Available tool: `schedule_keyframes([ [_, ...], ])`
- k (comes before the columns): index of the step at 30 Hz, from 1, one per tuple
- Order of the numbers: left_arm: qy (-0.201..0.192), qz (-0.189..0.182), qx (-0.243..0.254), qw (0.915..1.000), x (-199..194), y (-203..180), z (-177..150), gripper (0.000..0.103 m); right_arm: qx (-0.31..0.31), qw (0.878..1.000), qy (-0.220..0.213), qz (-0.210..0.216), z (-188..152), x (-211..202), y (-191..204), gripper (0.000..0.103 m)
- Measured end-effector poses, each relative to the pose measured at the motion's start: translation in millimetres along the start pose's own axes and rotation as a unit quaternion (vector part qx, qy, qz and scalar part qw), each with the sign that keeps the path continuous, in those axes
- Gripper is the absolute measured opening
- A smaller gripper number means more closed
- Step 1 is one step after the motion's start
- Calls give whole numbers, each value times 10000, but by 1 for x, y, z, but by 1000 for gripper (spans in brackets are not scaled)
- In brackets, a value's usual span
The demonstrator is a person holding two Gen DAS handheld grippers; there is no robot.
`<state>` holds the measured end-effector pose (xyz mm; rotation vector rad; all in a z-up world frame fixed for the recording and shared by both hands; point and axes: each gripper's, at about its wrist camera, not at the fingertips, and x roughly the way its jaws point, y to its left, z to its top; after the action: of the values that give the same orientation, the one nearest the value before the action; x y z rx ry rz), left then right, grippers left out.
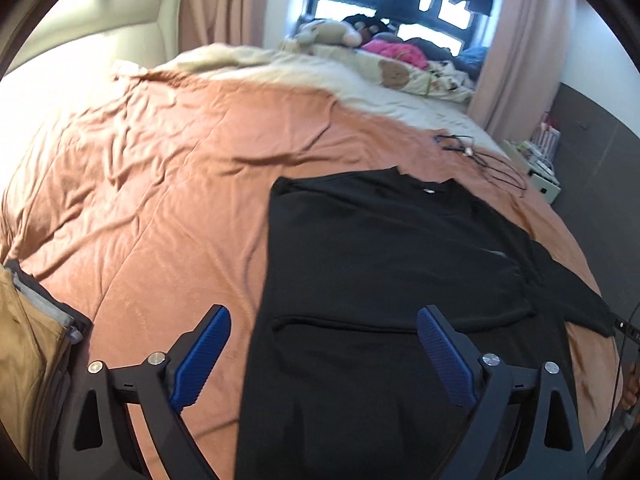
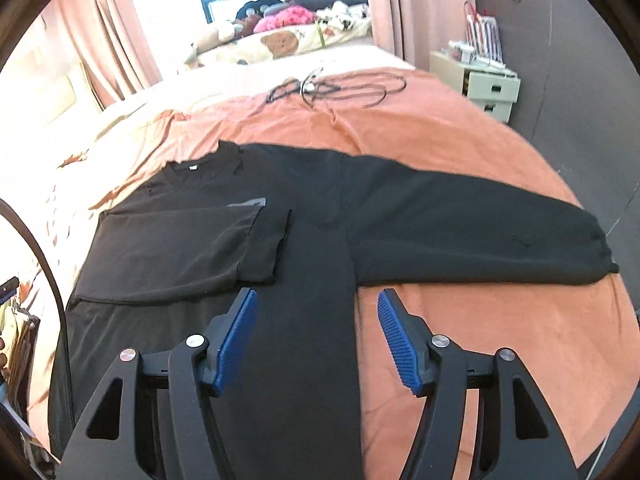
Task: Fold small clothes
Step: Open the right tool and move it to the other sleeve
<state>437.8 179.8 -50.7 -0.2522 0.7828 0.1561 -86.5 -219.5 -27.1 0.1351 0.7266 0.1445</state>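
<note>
A black long-sleeved shirt (image 1: 384, 264) lies flat on the orange bedspread (image 1: 160, 184), collar towards the window. In the right wrist view the shirt (image 2: 224, 248) has its left sleeve folded across the chest, while the right sleeve (image 2: 480, 232) stretches out sideways over the bedspread (image 2: 460, 128). My left gripper (image 1: 323, 340) hangs above the shirt's left edge, its blue pads wide apart with nothing between them. My right gripper (image 2: 317, 322) hovers over the shirt's right side seam, its jaws apart and holding nothing.
A stack of folded tan and grey clothes (image 1: 32, 344) sits at the bed's near left. Black cables (image 2: 332, 88) lie on the bedspread beyond the shirt. Plush toys and bedding (image 2: 288, 36) crowd the window end. A small drawer unit (image 2: 484, 80) stands beside the bed.
</note>
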Motion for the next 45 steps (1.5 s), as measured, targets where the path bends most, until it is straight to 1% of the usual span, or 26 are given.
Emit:
schedule_keyframes([
  [4,-217,70,163,9996,-18,-22,-4,98,97,9996,-251,45,-16,-30,-7,61],
  [7,-292,-34,293,9991,-30,-40,-9,98,-43,9994,-342,-3,-24,-48,-7,61],
  [9,-341,-109,324,9988,-37,-50,-11,98,-13,9994,-349,73,-27,-53,-8,66],
  [10,-373,-140,319,9987,-40,-55,-11,98,18,9993,-358,85,-28,-59,-10,76],
  [11,-412,-192,313,9985,-43,-60,-12,98,26,9992,-406,55,-30,-62,-12,84],
  [14,-435,-381,298,9979,-54,-74,-18,98,51,9991,-411,60,-33,-69,-15,91],
  [17,-405,-552,252,9973,-57,-85,-19,98,160,9988,-456,112,-34,-74,-24,91],
  [20,-462,-585,212,9970,-62,-96,-22,98,327,9978,-530,239,-38,-77,-40,91],
  [23,-520,-683,220,9961,-65,-106,-22,98,386,9973,-567,266,-44,-78,-54,91],
  [26,-593,-673,225,9957,-68,-112,-23,99,540,9969,-458,341,-49,-72,-67,91],
  [29,-595,-767,200,9951,-67,-117,-24,99,677,9962,-381,388,-54,-65,-80,91],
  [32,-533,-711,270,9957,-61,-124,-26,101,732,9956,-376,446,-57,-62,-88,91],
  [37,-341,-649,333,9968,-41,-129,-28,101,1116,9913,-120,691,-63,-41,-100,91],
  [39,-284,-670,342,9968,-33,-130,-30,101,1243,9901,-17,652,-61,-32,-108,91],
  [40,-256,-671,355,9968,-28,-130,-30,101,1354,9892,52,559,-60,-26,-115,91],
  [43,-178,-645,400,9970,-15,-131,-29,101,1657,9853,31,418,-55,-15,-134,91],
  [45,-134,-613,312,9975,-4,-129,-26,101,1785,9835,68,278,-51,-7,-144,91],
])
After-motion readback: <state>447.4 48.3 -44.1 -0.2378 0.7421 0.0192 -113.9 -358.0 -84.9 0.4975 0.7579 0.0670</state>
